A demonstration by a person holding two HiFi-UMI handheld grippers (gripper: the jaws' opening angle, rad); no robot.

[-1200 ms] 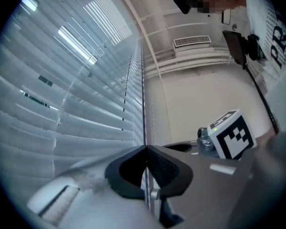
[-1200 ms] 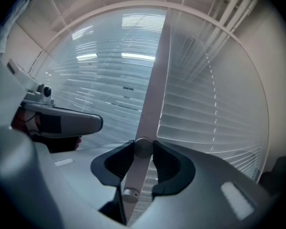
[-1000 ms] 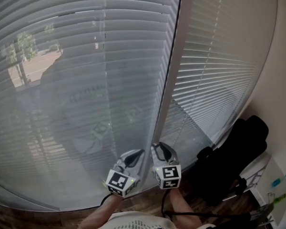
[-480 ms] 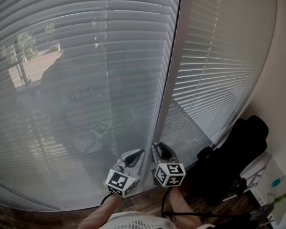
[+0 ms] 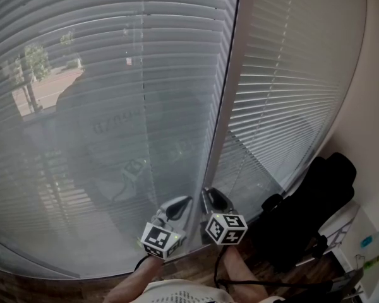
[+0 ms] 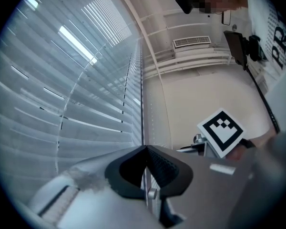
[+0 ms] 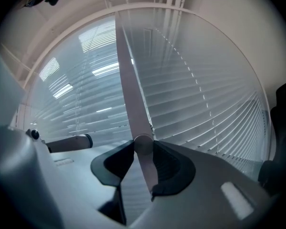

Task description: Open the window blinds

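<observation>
The window blinds (image 5: 114, 74) fill the head view from 8 to 2 o'clock, both grippers low at 6 o'clock beside the window post (image 5: 224, 118). The right gripper (image 5: 210, 194), at 3 o'clock of the left gripper (image 5: 179, 204), pinches a grey wand (image 7: 133, 104) at its fingertips. The left fingers are pressed together at the tips, a thin pale rod (image 6: 145, 187) between them.

Dark letters "PR" on the person's white shirt (image 6: 282, 49), cut off, window glass lettering (image 5: 117, 124) illegible
</observation>
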